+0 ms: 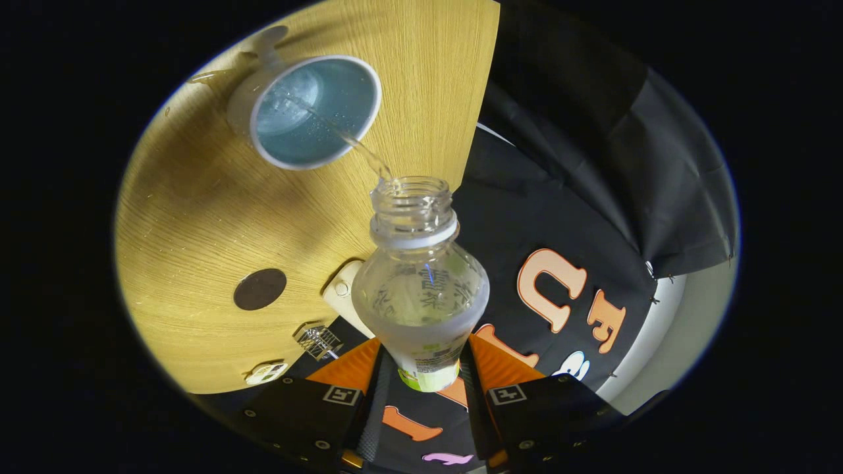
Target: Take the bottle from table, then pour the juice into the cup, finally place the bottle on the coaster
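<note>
Juice (355, 146) runs in a thin clear stream from the open mouth of the bottle (420, 289) into the cup (316, 110), which stands beyond the fingers on the table (197, 217). The gripper (428, 378) has both fingers pressed on the lower part of the bottle, one on each side, and holds it tipped toward the cup. If the bottle tips too far or shakes, I think the stream could miss the cup and wet the table. The bottle could also slip, since it looks smooth. It is clear, round plastic with a ridged neck and a paper label. The cup is round, white outside and blue inside. The table looks like pale wood with fine lines. The coaster (259, 289) is a flat dark circle, near the bottle.
</note>
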### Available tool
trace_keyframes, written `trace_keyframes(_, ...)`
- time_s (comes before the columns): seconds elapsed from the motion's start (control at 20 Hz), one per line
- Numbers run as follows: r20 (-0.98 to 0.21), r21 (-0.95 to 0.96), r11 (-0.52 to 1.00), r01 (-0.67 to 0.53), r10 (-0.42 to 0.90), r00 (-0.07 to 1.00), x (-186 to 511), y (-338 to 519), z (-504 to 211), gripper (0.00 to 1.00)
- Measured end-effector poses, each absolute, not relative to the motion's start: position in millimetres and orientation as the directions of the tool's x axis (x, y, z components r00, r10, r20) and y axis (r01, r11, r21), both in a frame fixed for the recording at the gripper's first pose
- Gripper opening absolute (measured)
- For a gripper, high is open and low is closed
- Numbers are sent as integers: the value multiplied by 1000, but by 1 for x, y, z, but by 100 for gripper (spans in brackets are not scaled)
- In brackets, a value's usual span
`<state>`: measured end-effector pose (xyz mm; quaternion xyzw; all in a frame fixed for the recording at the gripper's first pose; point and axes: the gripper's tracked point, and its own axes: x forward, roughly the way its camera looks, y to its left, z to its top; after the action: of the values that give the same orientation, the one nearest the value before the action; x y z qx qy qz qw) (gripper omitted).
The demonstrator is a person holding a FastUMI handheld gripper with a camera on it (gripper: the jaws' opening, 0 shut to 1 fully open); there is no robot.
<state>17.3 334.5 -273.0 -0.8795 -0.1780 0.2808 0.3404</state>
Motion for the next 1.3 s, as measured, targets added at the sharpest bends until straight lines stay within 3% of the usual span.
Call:
trace_keyframes(0.65, -382, -704, -704, 97, 490, 783, 23, 331, -272, 56)
trace_keyframes(1.05, -400, -750, -662, 7, 461, 792, 21, 321, -284, 56)
trace_keyframes(1.3, -436, -809, -569, -151, 406, 804, 19, 304, -298, 56)
